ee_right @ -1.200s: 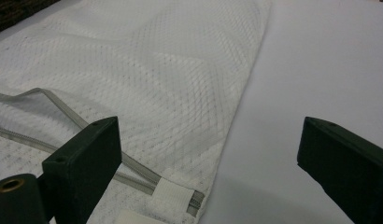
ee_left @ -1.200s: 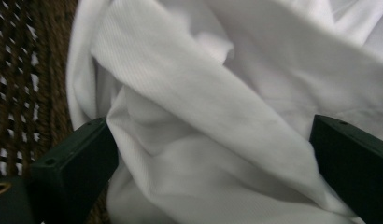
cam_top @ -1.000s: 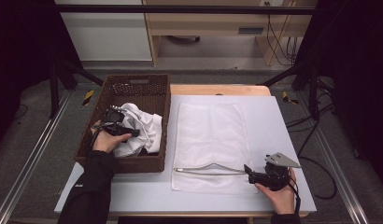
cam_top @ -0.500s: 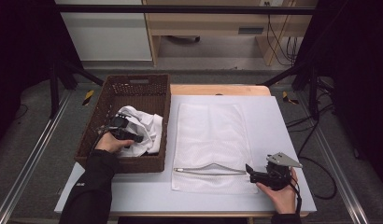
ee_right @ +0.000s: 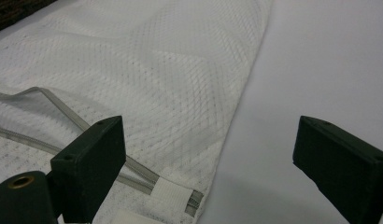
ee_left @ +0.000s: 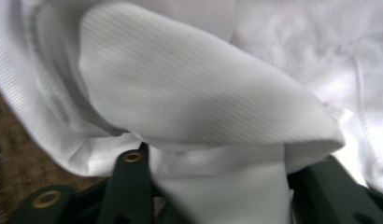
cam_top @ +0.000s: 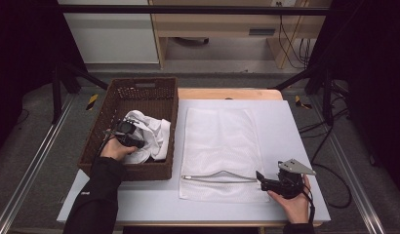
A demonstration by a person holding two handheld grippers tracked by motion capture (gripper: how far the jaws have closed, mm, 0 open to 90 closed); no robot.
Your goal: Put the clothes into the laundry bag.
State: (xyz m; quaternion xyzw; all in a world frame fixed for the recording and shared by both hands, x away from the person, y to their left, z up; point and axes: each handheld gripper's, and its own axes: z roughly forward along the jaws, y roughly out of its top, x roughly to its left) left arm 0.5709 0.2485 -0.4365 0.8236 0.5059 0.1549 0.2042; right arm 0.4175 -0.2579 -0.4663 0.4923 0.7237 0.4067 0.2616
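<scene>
While the left hand-held gripper (cam_top: 126, 132) reaches into the brown wicker basket (cam_top: 161, 90) at the left of the bench (cam_top: 295, 126), its jaws are clenched on a fold of the white ribbed garment (cam_top: 151, 136) lying crumpled inside; in the left gripper view that cloth (ee_left: 203, 93) is bunched between the two black jaws. A white mesh laundry bag (cam_top: 220, 141) lies flat on the bench just beside the basket, its grey zipper (cam_top: 215, 178) running along the near edge and bowed up slightly. The right hand-held gripper (cam_top: 262, 178) sits at the bag's near right corner with its jaws spread apart, grasping nothing, the zipper end (ee_right: 173, 191) just ahead of them.
</scene>
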